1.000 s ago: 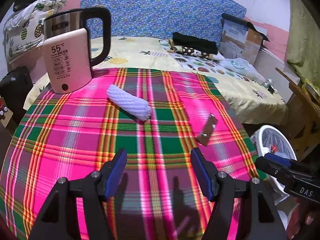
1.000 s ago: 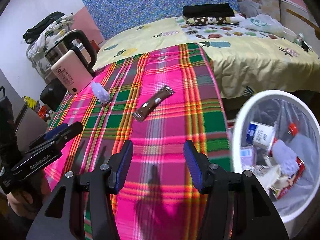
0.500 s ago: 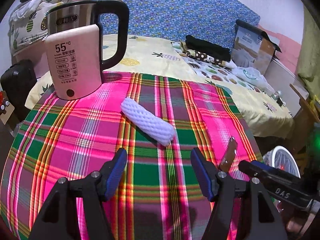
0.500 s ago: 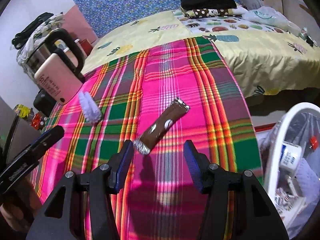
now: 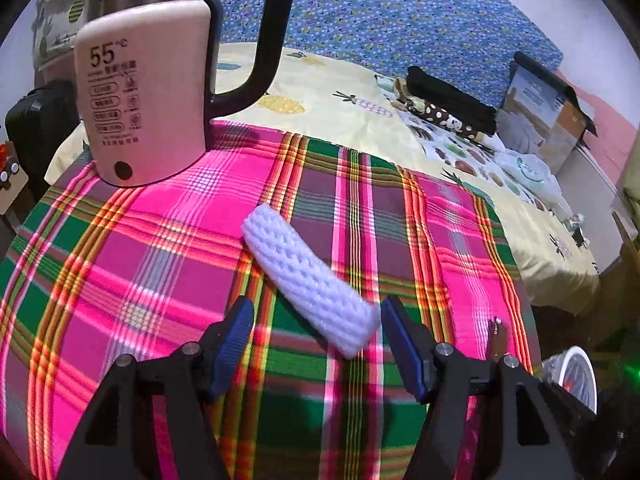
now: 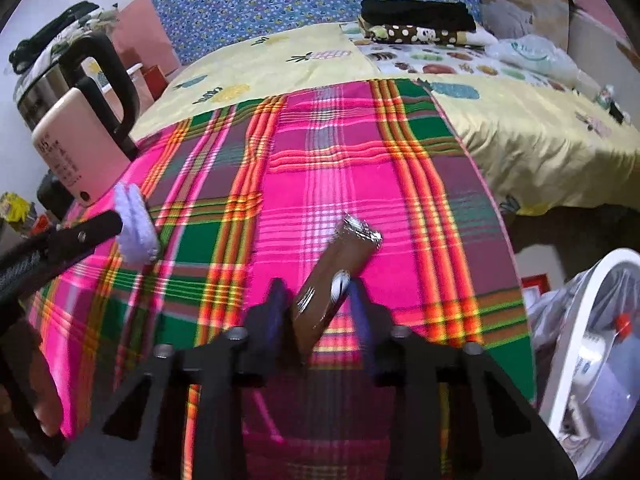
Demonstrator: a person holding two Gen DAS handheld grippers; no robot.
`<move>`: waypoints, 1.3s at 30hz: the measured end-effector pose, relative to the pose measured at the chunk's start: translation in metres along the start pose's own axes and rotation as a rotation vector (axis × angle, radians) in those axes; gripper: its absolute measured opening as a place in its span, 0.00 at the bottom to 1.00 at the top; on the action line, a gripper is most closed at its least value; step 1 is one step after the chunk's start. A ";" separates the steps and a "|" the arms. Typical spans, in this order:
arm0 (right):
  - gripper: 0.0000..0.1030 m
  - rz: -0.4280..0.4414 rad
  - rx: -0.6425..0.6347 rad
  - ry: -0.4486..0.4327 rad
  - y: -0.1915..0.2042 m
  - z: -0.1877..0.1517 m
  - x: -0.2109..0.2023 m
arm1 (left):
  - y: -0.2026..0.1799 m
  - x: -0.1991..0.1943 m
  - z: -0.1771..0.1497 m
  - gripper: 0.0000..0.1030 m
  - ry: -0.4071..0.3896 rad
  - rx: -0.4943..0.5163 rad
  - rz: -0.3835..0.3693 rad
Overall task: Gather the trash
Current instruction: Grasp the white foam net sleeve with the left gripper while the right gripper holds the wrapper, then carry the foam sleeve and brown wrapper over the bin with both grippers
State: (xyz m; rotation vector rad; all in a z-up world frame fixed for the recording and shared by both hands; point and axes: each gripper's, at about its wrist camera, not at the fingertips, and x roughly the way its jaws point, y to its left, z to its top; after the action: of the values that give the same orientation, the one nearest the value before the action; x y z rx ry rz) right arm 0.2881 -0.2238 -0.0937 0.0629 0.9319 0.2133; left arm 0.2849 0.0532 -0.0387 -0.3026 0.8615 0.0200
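Wrapper (image 6: 334, 280) lies near foam sleeve (image 5: 308, 280), kettle (image 5: 148, 92) behind.

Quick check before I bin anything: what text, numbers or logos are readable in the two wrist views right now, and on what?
"55°C": large figures atop the kettle's pink panel.
Small rows of print and icons below it: too small to read.
Brown wrapper in the right gripper: a white mark, blurred.
Cardboard box behind the bed: print too small.
Containers in the trash bin: labels unreadable.

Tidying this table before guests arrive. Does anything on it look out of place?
Two bits of litter: a white foam net sleeve lying askew mid-cloth, and a brown snack wrapper gripped by the right gripper. The kettle stands upright.
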 end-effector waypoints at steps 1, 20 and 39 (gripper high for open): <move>0.16 0.002 0.001 0.001 -0.003 0.001 0.000 | -0.002 0.004 0.001 0.66 0.002 0.001 0.007; 0.15 0.060 0.005 -0.053 -0.018 -0.009 -0.029 | -0.026 0.001 -0.022 0.24 0.011 0.178 0.063; 0.15 0.032 0.006 -0.119 -0.039 -0.051 -0.097 | -0.073 -0.083 -0.079 0.24 -0.051 0.279 -0.095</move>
State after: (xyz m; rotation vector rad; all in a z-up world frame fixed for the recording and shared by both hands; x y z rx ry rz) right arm 0.1969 -0.2845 -0.0534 0.0951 0.8131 0.2338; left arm 0.1823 -0.0296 -0.0057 -0.0801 0.7878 -0.1790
